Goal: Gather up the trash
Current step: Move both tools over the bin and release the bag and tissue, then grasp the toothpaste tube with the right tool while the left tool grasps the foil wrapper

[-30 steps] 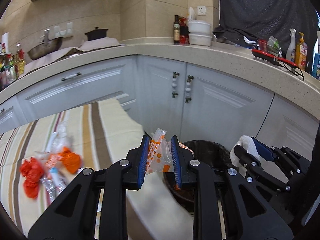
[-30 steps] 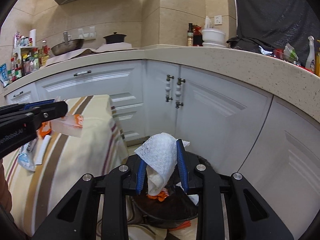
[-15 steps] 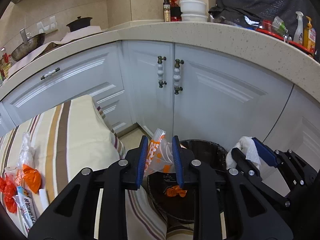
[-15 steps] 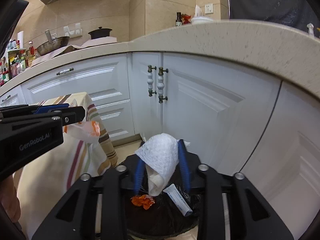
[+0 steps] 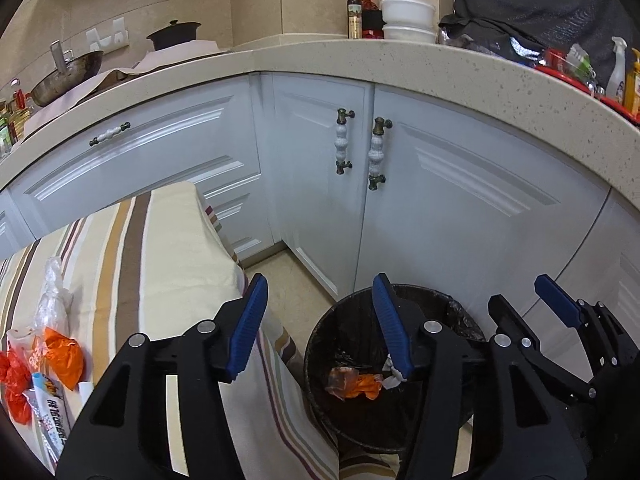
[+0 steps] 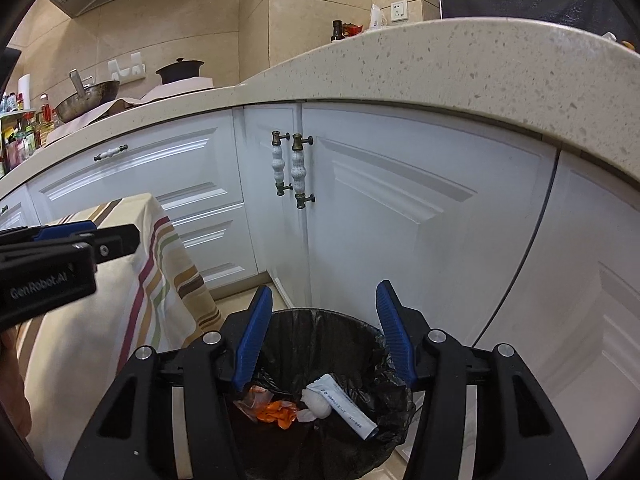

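A black-lined trash bin (image 5: 352,320) stands on the floor by the white cabinets; it also shows in the right wrist view (image 6: 320,320). Inside lie an orange wrapper (image 6: 276,408), a white crumpled tissue (image 6: 318,402) and a white tube (image 6: 344,404). My left gripper (image 5: 318,328) is open and empty above the bin's left rim. My right gripper (image 6: 324,332) is open and empty right above the bin. More trash lies on the striped tablecloth (image 5: 160,240) at the left: orange wrappers (image 5: 60,356) and a clear plastic bag (image 5: 50,296).
White cabinet doors with ceramic handles (image 5: 360,148) stand close behind the bin. A speckled countertop (image 5: 440,64) overhangs them, carrying bottles, bowls and a wok. The right gripper's fingers (image 5: 556,304) show at the right of the left wrist view.
Both grippers opened. The orange-and-clear wrapper dropped from the left gripper and the white tissue from the right gripper into the bin. Both grippers moved closer over the bin.
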{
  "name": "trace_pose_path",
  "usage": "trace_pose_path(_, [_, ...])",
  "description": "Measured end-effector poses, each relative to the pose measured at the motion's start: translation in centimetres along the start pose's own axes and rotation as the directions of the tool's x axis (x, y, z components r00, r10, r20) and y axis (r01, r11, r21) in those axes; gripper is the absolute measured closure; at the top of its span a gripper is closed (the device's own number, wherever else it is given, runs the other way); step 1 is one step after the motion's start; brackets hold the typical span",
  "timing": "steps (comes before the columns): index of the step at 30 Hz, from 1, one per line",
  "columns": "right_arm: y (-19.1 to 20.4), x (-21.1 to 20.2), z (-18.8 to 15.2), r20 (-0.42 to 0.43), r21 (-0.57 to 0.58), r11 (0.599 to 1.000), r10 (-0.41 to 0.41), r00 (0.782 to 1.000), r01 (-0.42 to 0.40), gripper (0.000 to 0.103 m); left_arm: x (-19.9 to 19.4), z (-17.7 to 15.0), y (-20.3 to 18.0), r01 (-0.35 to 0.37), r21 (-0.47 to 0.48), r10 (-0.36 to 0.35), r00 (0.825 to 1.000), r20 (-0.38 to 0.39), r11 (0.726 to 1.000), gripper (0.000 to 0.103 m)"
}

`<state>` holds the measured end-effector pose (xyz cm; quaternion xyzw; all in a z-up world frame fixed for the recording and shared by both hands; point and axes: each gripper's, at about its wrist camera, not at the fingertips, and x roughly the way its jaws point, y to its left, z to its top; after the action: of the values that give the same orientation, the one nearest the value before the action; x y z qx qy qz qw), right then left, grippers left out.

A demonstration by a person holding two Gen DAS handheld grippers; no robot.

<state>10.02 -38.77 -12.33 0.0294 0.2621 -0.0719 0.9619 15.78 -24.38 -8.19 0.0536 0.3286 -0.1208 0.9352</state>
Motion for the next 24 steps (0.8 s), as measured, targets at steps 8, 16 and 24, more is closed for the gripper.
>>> trace_pose_path(8, [3.1, -2.3, 0.8, 0.016, 0.000, 0.998, 0.056, 0.998, -0.056, 0.048, -4.0, -0.6, 3.9, -0.022, -0.032, 0.023, 0.999, 0.034, 0.999, 0.045])
trace_pose_path(16, [10.3, -4.7, 1.4, 0.029, -0.056, 0.976, 0.214, 0.976, -0.212, 0.047, -9.2, -3.0, 11.3, -0.131, -0.098, 0.137, 0.989, 0.059, 0.986, 0.043])
trace_pose_path(24, [18.0, -6.7, 0.8, -0.001, -0.157, 0.917, 0.371, 0.929, -0.366, 0.047, -13.5, -6.8, 19.7, -0.270, -0.216, 0.280, 0.960, 0.012, 0.938, 0.043])
